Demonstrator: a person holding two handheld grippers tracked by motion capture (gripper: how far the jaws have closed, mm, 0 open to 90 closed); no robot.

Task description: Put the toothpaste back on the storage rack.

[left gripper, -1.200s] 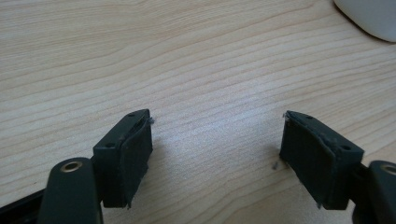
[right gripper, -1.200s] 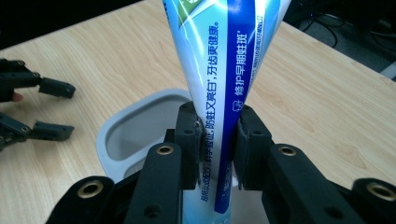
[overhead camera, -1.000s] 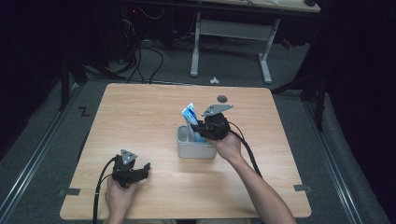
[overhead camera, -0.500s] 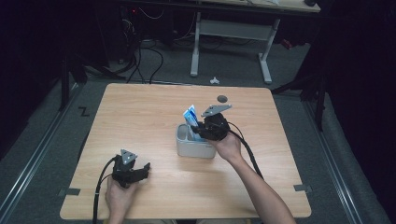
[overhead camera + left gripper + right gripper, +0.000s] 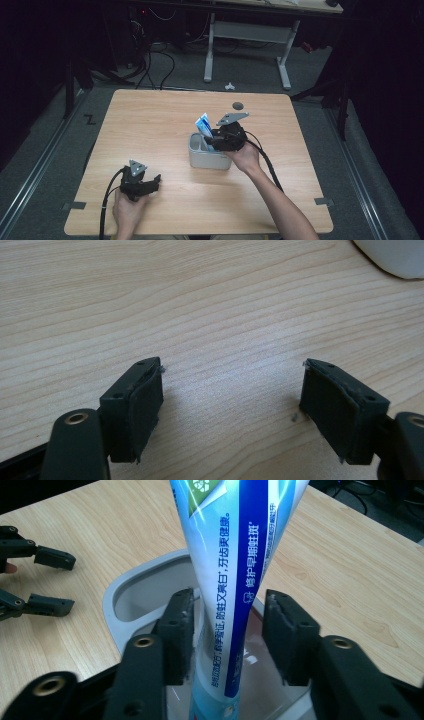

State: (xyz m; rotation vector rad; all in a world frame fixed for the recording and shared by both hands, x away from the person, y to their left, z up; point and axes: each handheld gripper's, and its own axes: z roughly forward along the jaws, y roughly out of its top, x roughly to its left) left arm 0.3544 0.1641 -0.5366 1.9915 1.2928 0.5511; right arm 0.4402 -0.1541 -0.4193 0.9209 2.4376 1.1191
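Your right gripper has just been opening; its 2 jaws now stand off the toothpaste tube, which is between them but released, standing tilted in the grey holder at mid-table; the placement looks done, so you can withdraw. Against the earlier high view, tube and hands sit alike; your left gripper rests unclenched, holding nothing, on the table.

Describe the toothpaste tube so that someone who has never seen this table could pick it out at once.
Start at the wooden table and find the grey holder near its middle. The toothpaste tube stands in that holder, between the jaws of the right gripper, which have just been opening around it. It is the one blue and white thing there, printed with Chinese writing.
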